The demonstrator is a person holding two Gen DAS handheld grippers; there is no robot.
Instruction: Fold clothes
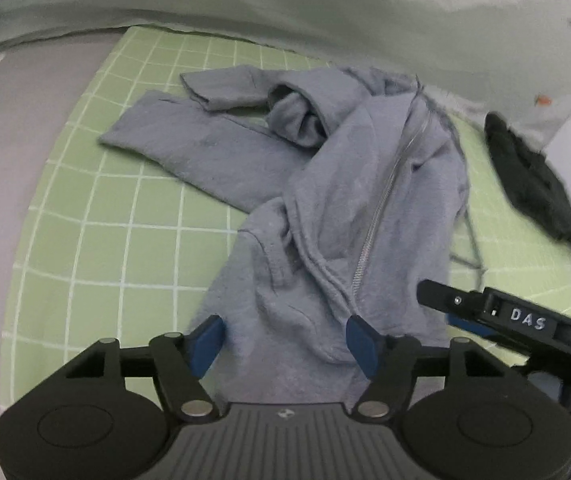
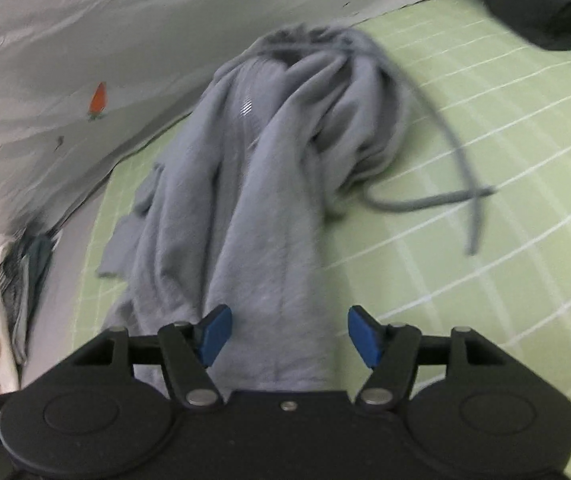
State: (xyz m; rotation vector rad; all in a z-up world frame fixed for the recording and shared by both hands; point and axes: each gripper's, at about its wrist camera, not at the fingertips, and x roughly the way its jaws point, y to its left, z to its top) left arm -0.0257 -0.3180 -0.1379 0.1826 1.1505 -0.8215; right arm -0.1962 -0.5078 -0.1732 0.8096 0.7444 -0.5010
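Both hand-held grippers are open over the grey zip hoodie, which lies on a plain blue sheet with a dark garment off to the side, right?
Not quite: the sheet is green with a white grid, not plain blue, as the left wrist view shows. The rest holds: the left hand-held gripper and right hand-held gripper are both open over the grey zip hoodie, and the dark garment lies off to the side.

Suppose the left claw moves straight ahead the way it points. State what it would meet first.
The left claw is open, and the grey zip hoodie already lies between its blue pads, so hoodie fabric near the zipper probably comes first. Depth is uncertain.
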